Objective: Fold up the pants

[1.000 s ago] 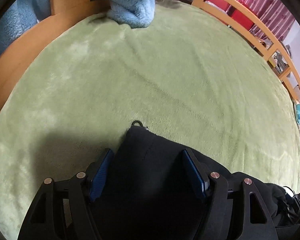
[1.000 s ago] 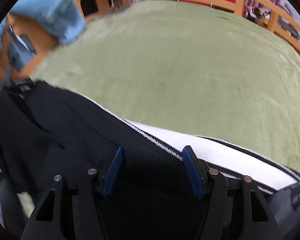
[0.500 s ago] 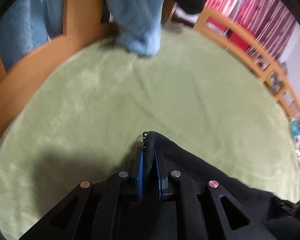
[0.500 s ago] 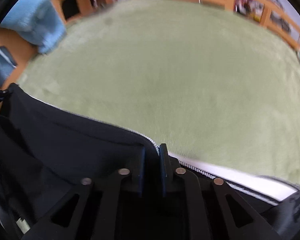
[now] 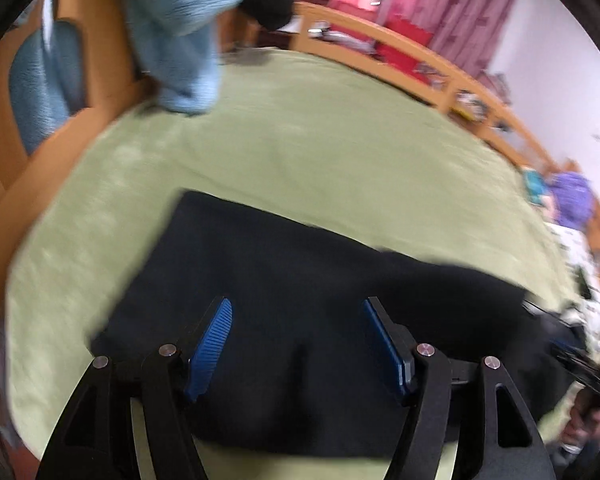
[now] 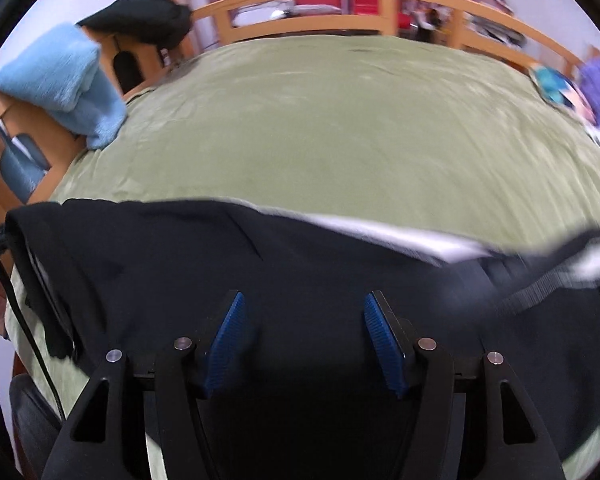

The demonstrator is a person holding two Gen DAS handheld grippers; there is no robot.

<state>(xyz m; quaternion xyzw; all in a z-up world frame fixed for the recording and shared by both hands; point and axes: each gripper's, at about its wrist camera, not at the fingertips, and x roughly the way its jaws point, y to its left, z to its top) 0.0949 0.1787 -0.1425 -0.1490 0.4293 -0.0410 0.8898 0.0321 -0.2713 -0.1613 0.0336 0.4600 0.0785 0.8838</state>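
The black pants (image 5: 284,280) lie spread on the green blanket (image 5: 320,152) at the near edge of the bed. In the right wrist view the pants (image 6: 180,264) show a white lining strip (image 6: 400,236) along their far edge and a strap at the right. My left gripper (image 5: 296,312) is open and empty above the pants. My right gripper (image 6: 304,308) is open and empty above the pants too.
A light blue fleece (image 5: 180,28) hangs over the wooden bed rail (image 5: 380,40) at the far left; it also shows in the right wrist view (image 6: 56,88). Dark clothing (image 6: 140,20) sits on the frame. Purple and teal items (image 6: 580,84) lie at the right edge.
Both grippers were shut on the pants half a second ago; now both have opened, let go and pulled back. The pants have dropped flat onto the blanket.
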